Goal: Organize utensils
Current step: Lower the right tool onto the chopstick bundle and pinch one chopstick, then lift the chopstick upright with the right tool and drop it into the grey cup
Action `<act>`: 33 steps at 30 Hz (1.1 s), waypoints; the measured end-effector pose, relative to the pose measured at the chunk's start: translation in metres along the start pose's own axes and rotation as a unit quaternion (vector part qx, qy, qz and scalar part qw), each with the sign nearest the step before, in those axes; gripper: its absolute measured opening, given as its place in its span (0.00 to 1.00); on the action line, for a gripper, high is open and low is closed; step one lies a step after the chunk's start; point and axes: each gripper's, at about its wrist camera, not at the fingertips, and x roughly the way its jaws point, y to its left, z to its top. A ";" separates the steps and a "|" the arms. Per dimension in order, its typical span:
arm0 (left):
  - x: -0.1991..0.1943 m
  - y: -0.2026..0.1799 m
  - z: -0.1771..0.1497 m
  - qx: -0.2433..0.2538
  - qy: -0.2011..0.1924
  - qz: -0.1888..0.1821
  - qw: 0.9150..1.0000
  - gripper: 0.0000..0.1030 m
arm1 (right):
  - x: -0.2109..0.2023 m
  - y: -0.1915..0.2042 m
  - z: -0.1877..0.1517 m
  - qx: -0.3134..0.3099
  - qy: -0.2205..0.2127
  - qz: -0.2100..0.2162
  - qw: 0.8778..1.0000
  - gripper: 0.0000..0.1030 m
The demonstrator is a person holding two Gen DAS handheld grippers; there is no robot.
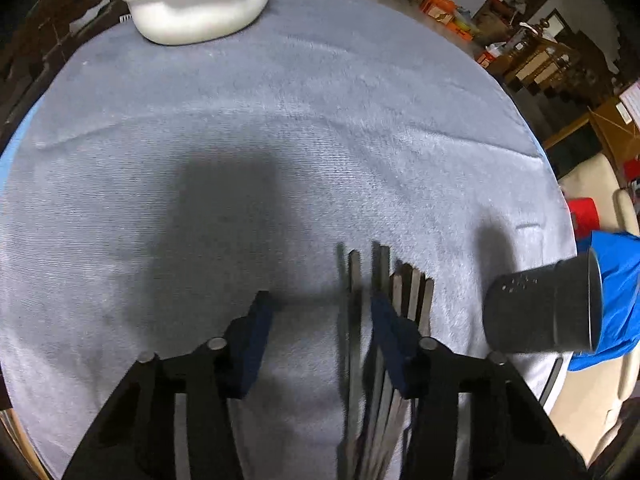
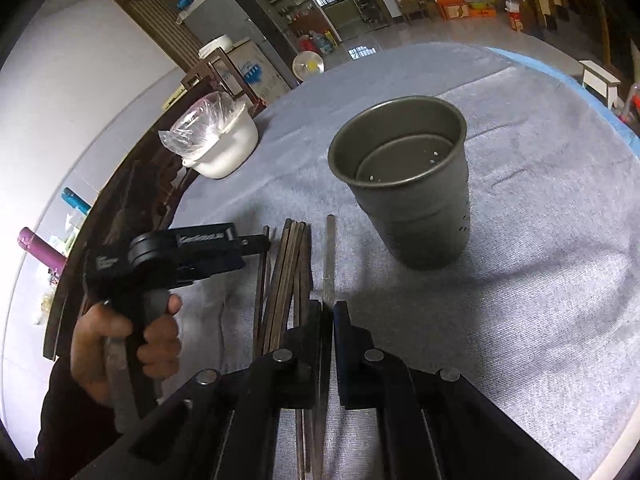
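Right jaws: clenched on one dark chopstick (image 2: 330, 264); my right gripper (image 2: 328, 312) pinches it low, and its free end points toward the cup.
Left jaws: parted; my left gripper (image 1: 320, 308) hangs over the cloth, one chopstick lying in the gap, neither pad pressing it that I can see.
Left hand (image 2: 120, 344): wrapped round the handle, seen from the right wrist camera, at the left of the bundle.
Chopstick bundle (image 2: 290, 280): flat on the cloth, sticks roughly parallel, just left of the one I hold.
Cup (image 2: 404, 184): grey metal holder with small holes, upright, just beyond the chopsticks and apart from them.
Cloth (image 1: 280, 100): grey-blue towel covering the round table.
White pot (image 1: 196, 12): at the far edge, clear plastic bag tucked in its mouth, well apart from the chopsticks.
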 end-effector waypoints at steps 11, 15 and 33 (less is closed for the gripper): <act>-0.008 -0.007 -0.002 0.019 -0.011 0.004 1.000 0.06 | -0.028 -0.008 0.003 0.007 -0.021 0.024 0.999 0.06; -0.054 -0.009 -0.010 0.032 -0.059 -0.024 0.997 0.06 | -0.045 0.000 0.007 -0.007 -0.040 0.027 0.999 0.06; -0.236 -0.050 -0.050 0.084 -0.276 -0.088 0.953 0.05 | -0.129 0.023 0.055 -0.032 -0.175 0.021 0.984 0.06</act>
